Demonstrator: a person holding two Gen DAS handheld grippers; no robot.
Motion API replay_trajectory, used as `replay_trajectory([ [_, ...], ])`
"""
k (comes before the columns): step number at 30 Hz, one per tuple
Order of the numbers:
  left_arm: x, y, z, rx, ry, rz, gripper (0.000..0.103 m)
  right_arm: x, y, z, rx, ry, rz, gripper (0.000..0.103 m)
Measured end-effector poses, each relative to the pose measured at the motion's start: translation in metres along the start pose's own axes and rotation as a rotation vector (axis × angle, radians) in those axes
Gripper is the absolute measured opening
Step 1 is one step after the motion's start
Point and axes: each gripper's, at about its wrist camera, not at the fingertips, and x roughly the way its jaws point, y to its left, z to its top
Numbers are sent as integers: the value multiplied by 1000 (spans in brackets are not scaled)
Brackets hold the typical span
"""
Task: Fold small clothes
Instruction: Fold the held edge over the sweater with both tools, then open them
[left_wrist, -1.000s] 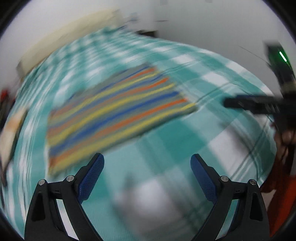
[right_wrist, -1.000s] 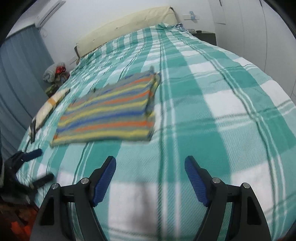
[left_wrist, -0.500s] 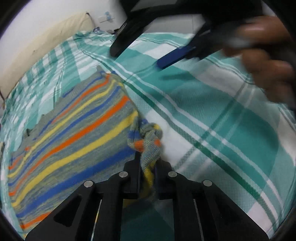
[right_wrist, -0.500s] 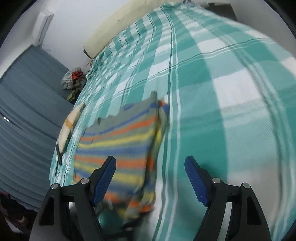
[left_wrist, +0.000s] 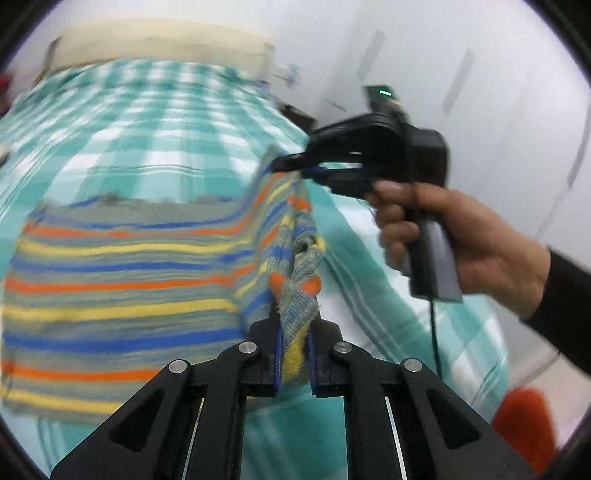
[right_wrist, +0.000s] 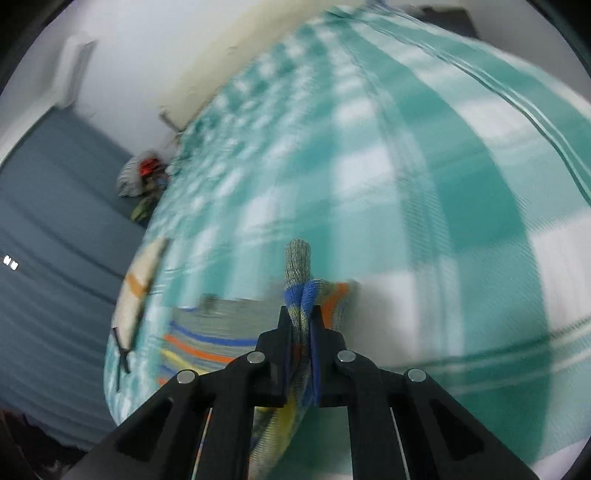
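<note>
Our left gripper (left_wrist: 294, 343) pinches a bunched corner of the striped cloth (left_wrist: 122, 280). Our right gripper (right_wrist: 300, 325) has just been closing, and now it pinches another corner of the same cloth. The cloth's right edge is lifted; the rest lies flat on the green checked bed (right_wrist: 424, 177), near its front edge. We see no boxes or baskets.

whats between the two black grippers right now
The raised edge of the striped knit cloth spans from left gripper to right gripper; left wrist view.
</note>
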Motion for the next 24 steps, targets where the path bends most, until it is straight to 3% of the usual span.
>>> replay_trajectory([
  [4, -40, 55, 0, -158, -62, 49, 8, 31, 84, 1, -103, 31, 45, 9],
  [8, -60, 104, -12, -269, -85, 121, 8, 91, 153, -13, -167, 88, 65, 9],
  [17, -64, 185, -45, -490, -74, 202, 9, 213, 218, -56, -240, 228, 10, 9],
  [18, -63, 190, -46, -506, -61, 208, 12, 219, 219, -60, -236, 234, 22, 12],
  [20, -61, 198, -52, -548, -25, 225, 21, 229, 221, -68, -219, 261, 73, 29],
  [21, -63, 201, -56, -562, -24, 220, 26, 230, 220, -70, -204, 266, 95, 45],
  [22, -66, 202, -56, -562, -27, 217, 31, 227, 219, -71, -185, 260, 120, 55],
  [24, -78, 198, -58, -542, -31, 238, 40, 209, 217, -69, -162, 213, 173, 55],
])
